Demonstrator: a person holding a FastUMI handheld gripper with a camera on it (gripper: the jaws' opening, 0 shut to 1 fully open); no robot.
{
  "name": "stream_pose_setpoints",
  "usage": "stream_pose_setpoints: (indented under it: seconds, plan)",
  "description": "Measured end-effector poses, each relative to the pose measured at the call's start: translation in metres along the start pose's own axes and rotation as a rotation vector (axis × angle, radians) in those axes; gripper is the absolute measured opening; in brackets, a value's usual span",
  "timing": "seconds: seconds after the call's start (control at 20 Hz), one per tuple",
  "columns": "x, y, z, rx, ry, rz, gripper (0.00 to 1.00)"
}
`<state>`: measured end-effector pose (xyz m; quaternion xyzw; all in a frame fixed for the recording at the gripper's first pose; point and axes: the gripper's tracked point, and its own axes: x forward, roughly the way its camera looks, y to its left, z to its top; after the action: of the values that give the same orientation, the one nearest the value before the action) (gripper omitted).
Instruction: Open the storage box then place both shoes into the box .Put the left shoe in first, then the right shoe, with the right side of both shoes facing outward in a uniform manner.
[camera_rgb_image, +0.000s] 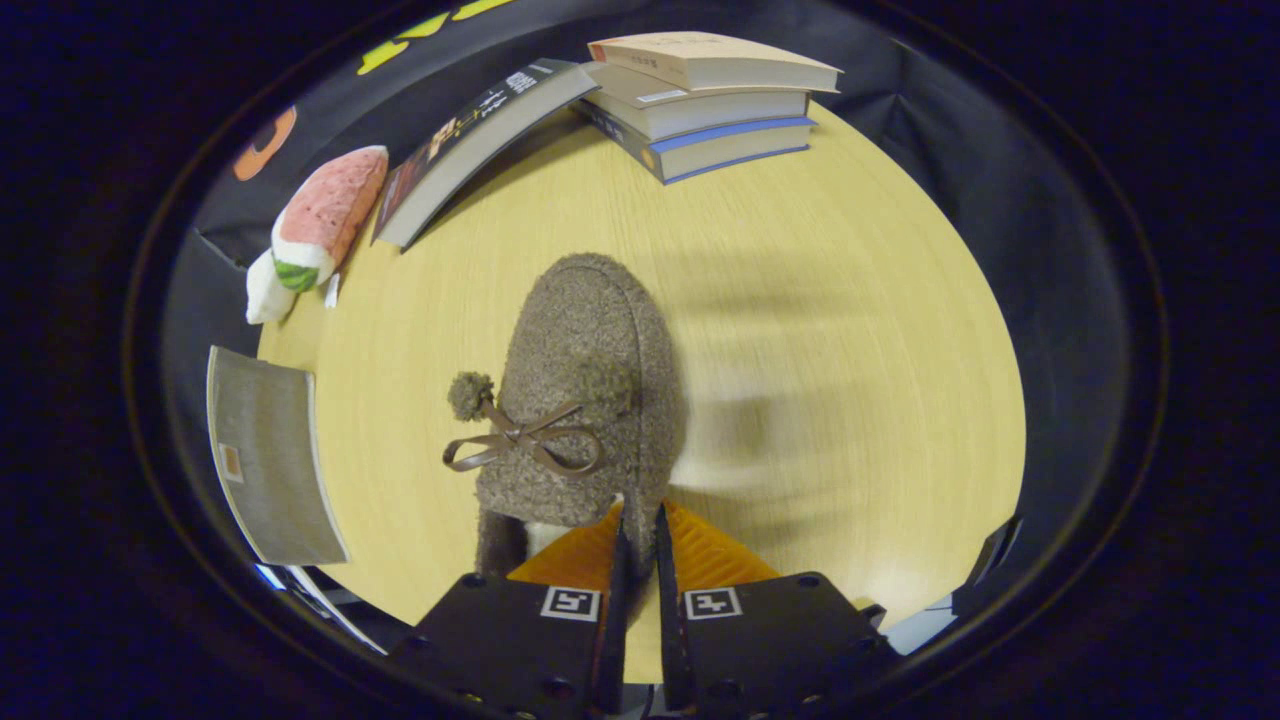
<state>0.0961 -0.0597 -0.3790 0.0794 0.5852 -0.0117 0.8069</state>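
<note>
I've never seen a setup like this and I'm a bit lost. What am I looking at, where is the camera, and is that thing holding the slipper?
The camera rides on a hand-held claw and looks forward along its two fingers. These are nearly together, pinching the heel rim of a fuzzy brown slipper with a bow, its toe pointing away. Under it is a wooden table. Beyond the slipper lie a stack of books, one more book beside it, and a plush toy. A grey flat item sits beside the slipper.
</note>
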Motion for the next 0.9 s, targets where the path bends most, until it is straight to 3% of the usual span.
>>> stream_pose_setpoints:
  seconds: [0.05, 0.1, 0.5, 0.9]
  plan:
    - [0.006, 0.001, -0.001, -0.009, 0.012, -0.005, 0.02]
    - [0.006, 0.001, 0.0, 0.004, 0.009, -0.009, 0.01]
    - [-0.035, 0.016, -0.001, 0.067, 0.048, 0.025, 0.01]
    - [-0.12, 0.119, 0.012, -0.043, -0.034, 0.109, 0.01]
